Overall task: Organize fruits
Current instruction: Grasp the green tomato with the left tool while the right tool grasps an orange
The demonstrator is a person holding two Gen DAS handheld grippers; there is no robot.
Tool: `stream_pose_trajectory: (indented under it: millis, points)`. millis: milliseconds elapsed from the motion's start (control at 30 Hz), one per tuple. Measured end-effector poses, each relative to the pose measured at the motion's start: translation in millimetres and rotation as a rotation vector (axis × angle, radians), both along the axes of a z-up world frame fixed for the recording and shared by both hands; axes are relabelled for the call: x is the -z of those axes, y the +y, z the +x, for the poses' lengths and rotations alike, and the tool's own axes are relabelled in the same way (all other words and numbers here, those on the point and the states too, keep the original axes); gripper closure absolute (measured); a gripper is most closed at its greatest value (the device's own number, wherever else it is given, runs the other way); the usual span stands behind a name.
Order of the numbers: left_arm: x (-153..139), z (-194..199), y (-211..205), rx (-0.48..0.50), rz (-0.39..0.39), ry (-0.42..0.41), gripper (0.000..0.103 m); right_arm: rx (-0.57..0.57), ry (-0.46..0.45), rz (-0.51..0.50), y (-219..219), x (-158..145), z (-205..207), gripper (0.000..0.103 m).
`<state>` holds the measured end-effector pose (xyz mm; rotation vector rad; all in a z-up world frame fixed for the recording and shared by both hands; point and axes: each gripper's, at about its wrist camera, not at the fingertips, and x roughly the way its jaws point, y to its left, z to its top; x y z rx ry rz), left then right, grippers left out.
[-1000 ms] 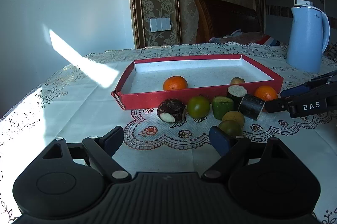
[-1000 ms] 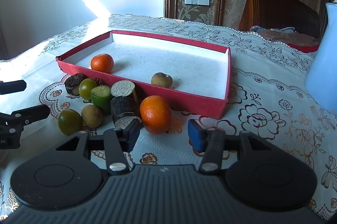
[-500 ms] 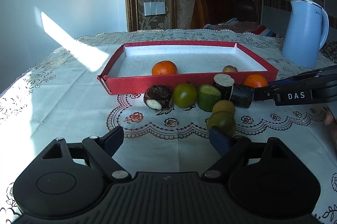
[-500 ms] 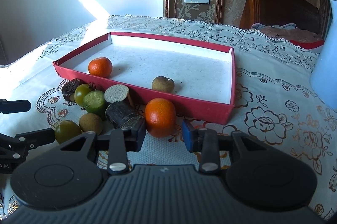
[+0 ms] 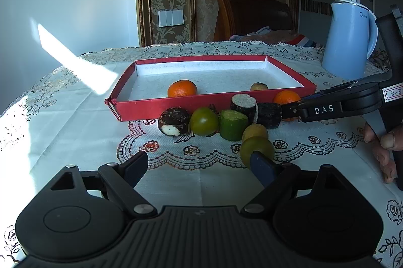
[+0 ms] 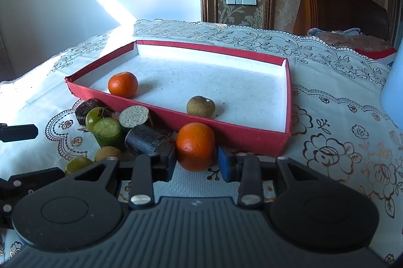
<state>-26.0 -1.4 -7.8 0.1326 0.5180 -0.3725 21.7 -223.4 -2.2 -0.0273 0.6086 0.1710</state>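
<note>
Right gripper [image 6: 196,163]: jaws closed on the orange [image 6: 195,145], one pad on each flank.
Left gripper [image 5: 199,167]: jaws wide open, empty, hovering near the worktop's front edge.
Orange: on the worktop, just outside the tray [image 6: 254,137] and against its near wall, by its right corner.
Tray contents: a second orange [image 6: 123,83] and a brown fruit [image 6: 200,106].
Loose pile: seven more pieces along the tray's near wall.
Handling: probably light, firm, round, smooth-skinned; likely to roll, so hold across its widest part.
Writing: "DAS" and a tag reading "8-8" on the right gripper; the kettle [image 5: 348,41] logo is too small to read.
</note>
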Motion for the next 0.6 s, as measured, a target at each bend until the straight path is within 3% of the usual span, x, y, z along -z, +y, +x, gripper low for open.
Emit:
stream_pose_trajectory:
  millis: [533,600]
  points:
    - [-7.6,-4.8,-42.7,0.079,0.004,-0.030,0.015,0.106,-0.038,0.119,-20.0,-1.4,-26.1,0.074]
    - [-4.8,-0.4,-46.4,0.076,0.016,-0.007,0.032,0.109,-0.040,0.126,-21.1,-1.0,-27.2,0.074]
